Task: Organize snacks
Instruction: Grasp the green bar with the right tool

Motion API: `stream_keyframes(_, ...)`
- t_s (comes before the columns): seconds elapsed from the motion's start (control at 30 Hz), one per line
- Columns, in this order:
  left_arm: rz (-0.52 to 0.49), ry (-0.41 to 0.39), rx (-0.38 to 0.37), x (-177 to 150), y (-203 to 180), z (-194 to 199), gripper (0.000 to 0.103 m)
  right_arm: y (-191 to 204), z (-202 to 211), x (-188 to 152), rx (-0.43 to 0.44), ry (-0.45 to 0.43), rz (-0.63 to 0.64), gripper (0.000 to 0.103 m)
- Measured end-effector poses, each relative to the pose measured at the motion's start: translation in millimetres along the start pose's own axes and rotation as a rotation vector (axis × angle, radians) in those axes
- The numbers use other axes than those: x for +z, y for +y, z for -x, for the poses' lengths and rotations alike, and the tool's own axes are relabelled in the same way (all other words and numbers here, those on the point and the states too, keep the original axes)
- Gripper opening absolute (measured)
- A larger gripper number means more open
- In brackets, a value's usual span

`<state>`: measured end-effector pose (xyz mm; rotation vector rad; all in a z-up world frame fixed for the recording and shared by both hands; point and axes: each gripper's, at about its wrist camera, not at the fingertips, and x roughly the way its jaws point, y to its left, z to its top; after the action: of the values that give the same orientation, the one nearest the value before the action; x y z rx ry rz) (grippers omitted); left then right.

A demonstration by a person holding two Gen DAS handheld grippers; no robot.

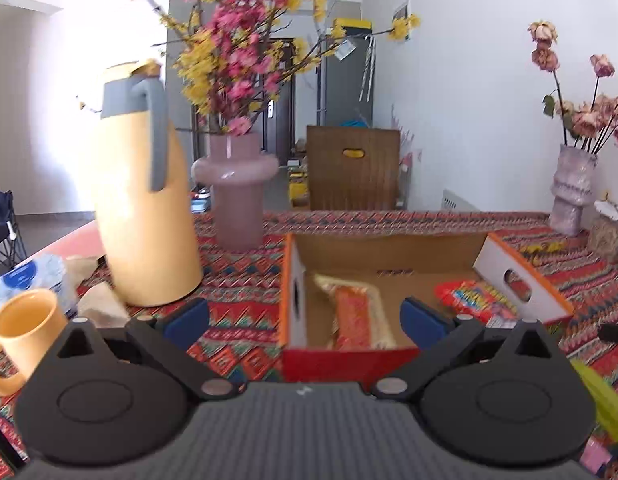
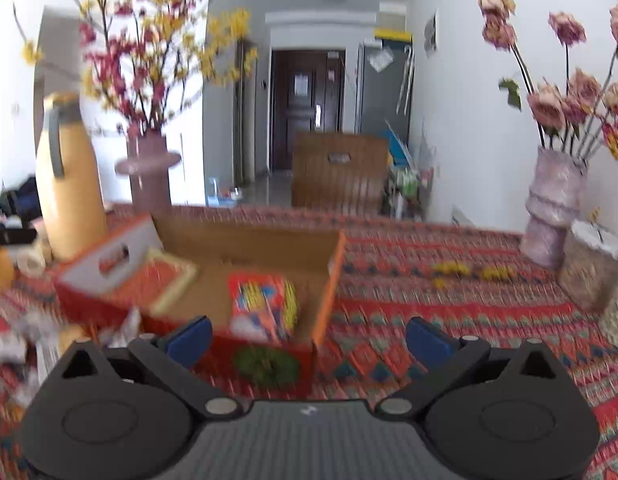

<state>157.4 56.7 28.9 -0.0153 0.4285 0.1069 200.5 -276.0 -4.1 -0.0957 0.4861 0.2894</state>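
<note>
An open cardboard box (image 1: 383, 250) with red and orange sides sits on the patterned tablecloth. Inside it lie an orange snack pack with a pale border (image 1: 355, 320) and a red, colourful snack bag (image 1: 471, 298). My left gripper (image 1: 305, 316) hovers just in front of the box's near wall, open wide with nothing between its blue pads. In the right wrist view the same box (image 2: 245, 240) holds the orange pack (image 2: 165, 280) and the colourful bag (image 2: 265, 306). My right gripper (image 2: 309, 340) is open and empty near the box's front right corner.
A tall yellow thermos jug (image 1: 143, 208) and a pink vase of flowers (image 1: 237, 188) stand left of the box; a yellow mug (image 1: 23, 330) sits near left. A pale vase of dried roses (image 2: 553, 204) stands far right. Wrappers (image 2: 25, 344) lie at left.
</note>
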Motion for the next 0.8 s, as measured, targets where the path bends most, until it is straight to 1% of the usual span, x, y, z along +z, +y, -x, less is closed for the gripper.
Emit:
stream_keyframes(0.07,-0.001,0.015,0.004,-6,5,3,0.103,-3,2,-16,-0.001,0.06,0.018,0.102)
stream_keyframes(0.1,-0.006,0.024,0.006,-10,7,3,0.103,-4,2,-23,0.0,0.086,0.024,0.098)
stream_keyframes(0.13,-0.014,0.032,0.01,-13,8,4,0.103,-5,3,-31,-0.001,0.116,0.024,0.092)
stream_keyframes(0.17,-0.019,0.04,0.013,-17,8,5,0.103,-8,3,-38,-0.003,0.145,0.021,0.088)
stream_keyframes(0.23,-0.022,0.055,0.013,-23,10,7,0.103,-12,3,-52,-0.005,0.195,-0.001,0.076)
stream_keyframes(0.27,-0.023,0.059,0.013,-26,11,8,0.103,-14,3,-59,-0.001,0.215,-0.015,0.074)
stream_keyframes(0.3,-0.022,0.062,0.014,-29,13,10,0.103,-15,3,-65,0.004,0.231,-0.027,0.068)
stream_keyframes(0.33,-0.02,0.066,0.014,-31,14,11,0.103,-15,3,-69,0.009,0.241,-0.039,0.064)
stream_keyframes(0.47,-0.01,0.075,0.018,-38,20,17,0.103,-15,5,-79,0.025,0.257,-0.06,0.056)
stream_keyframes(0.57,-0.004,0.082,0.028,-43,25,21,0.103,-11,5,-82,0.026,0.26,-0.044,0.045)
stream_keyframes(0.6,-0.002,0.084,0.034,-44,28,22,0.103,-9,6,-82,0.034,0.258,-0.044,0.037)
stream_keyframes(0.7,0.008,0.095,0.056,-48,37,24,0.103,-8,6,-80,0.018,0.249,-0.046,0.034)
stream_keyframes(0.8,0.008,0.112,0.077,-54,47,23,0.103,-7,11,-79,-0.008,0.226,-0.058,0.033)
